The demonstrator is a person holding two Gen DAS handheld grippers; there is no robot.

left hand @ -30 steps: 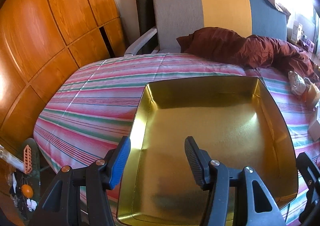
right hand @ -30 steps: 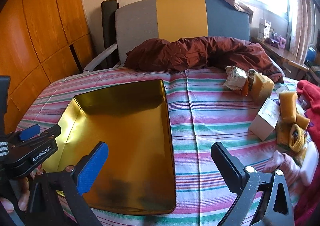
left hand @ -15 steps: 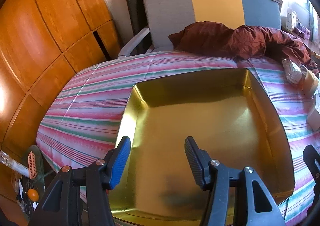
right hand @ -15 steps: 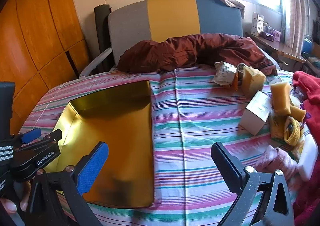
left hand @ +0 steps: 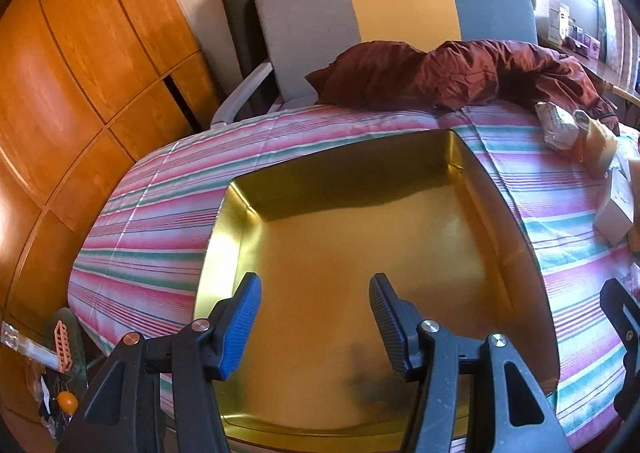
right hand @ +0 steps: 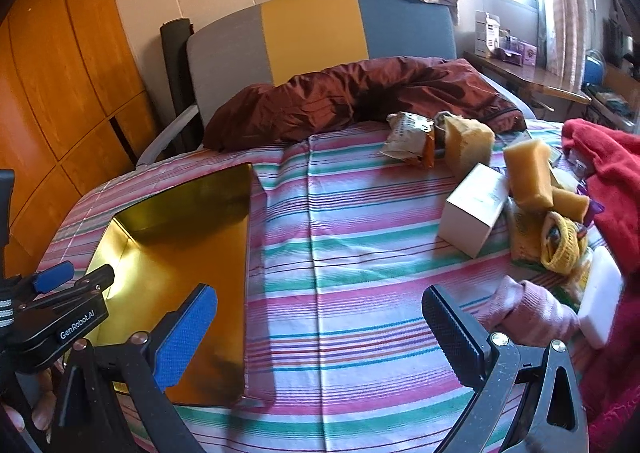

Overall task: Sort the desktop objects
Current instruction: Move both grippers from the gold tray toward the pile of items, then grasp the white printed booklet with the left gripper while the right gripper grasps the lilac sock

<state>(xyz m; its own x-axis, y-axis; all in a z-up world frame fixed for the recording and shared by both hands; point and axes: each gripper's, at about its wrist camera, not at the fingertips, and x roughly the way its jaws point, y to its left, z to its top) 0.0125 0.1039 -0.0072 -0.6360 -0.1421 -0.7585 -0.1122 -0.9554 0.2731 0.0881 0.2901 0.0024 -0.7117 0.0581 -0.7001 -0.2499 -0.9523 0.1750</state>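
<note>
Left gripper (left hand: 315, 317) is hanging over the near part of the gold tray (left hand: 496, 189), jaws partly apart, nothing between them. Right gripper (right hand: 320, 327) is hovering over the striped cloth (right hand: 352, 253) just right of the tray, jaws spread wide, gripping nothing. Tray is lying empty on the left of the cloth. Objects to sort are sitting in a heap at the far right: white box (right hand: 474, 211), yellow sponges (right hand: 528, 173), crumpled packet (right hand: 408, 135), yellow knit item (right hand: 562, 247), pink cloth (right hand: 528, 311). Maroon jacket (right hand: 360, 101) is lying at the far edge.
</note>
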